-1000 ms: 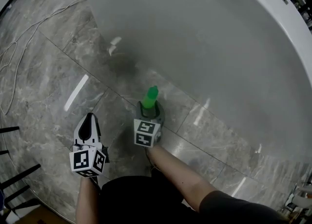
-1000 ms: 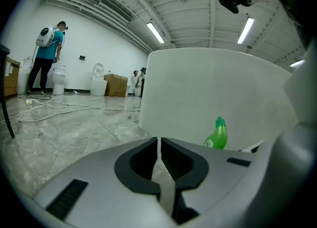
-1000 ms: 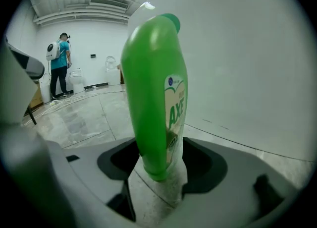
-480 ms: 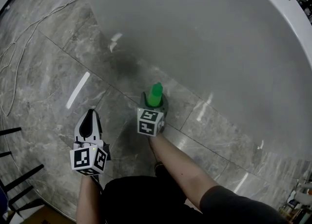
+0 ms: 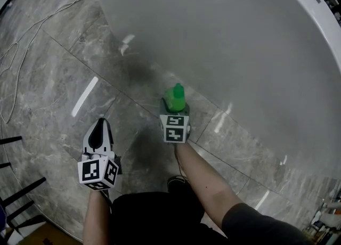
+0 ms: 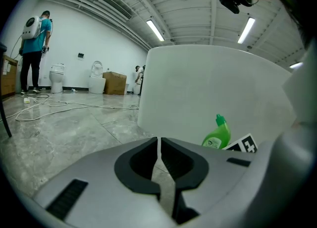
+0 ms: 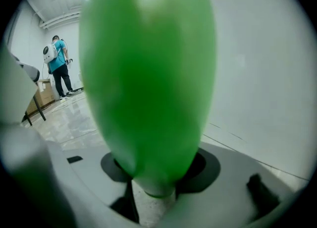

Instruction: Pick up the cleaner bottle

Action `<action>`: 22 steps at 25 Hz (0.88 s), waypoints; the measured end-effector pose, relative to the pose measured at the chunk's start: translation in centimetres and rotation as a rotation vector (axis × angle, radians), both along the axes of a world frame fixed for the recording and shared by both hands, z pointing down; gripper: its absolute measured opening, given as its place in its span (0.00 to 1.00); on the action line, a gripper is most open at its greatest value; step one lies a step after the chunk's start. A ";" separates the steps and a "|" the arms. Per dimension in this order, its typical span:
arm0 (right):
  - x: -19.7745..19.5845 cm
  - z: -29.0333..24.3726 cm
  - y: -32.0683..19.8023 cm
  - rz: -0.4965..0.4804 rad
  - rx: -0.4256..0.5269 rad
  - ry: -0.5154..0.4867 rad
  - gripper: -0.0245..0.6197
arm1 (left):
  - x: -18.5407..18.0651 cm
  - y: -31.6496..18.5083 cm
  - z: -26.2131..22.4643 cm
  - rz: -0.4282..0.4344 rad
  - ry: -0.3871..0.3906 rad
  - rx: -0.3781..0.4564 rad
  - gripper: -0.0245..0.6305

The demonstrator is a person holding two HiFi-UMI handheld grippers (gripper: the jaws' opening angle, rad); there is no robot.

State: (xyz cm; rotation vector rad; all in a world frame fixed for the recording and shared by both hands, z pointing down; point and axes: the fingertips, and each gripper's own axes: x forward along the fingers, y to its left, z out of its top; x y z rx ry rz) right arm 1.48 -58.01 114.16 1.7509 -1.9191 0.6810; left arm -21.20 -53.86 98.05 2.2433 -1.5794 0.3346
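The right gripper's (image 7: 158,165) jaws are closing around the green bottle (image 7: 148,73), their dark pads seemingly against its sides. The left gripper's (image 6: 159,165) jaws stand together but for a thin slit, holding nothing.

The bottle stands on the grey floor (image 5: 53,79) just beside the white tub (image 5: 224,36). Its small oval label (image 6: 214,143) is too small to read; the only other print is the square markers on the cubes (image 5: 175,128).

Since a second ago the right gripper has pushed in toward the tub, and the bottle's cap (image 5: 176,96) has shifted right with it. The left gripper has kept its place.
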 end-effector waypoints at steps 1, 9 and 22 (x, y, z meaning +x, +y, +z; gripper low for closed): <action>0.2 0.0 0.0 -0.003 -0.001 -0.012 0.36 | 0.2 0.0 -0.1 0.004 -0.001 0.003 0.09; -0.6 -0.2 0.0 -0.040 -0.032 -0.313 0.35 | 0.7 0.5 -0.4 -0.002 -0.012 0.013 0.09; -5.9 -11.4 4.4 -0.199 -0.058 -0.620 0.35 | -1.0 4.4 -6.1 -0.063 -0.004 0.004 0.09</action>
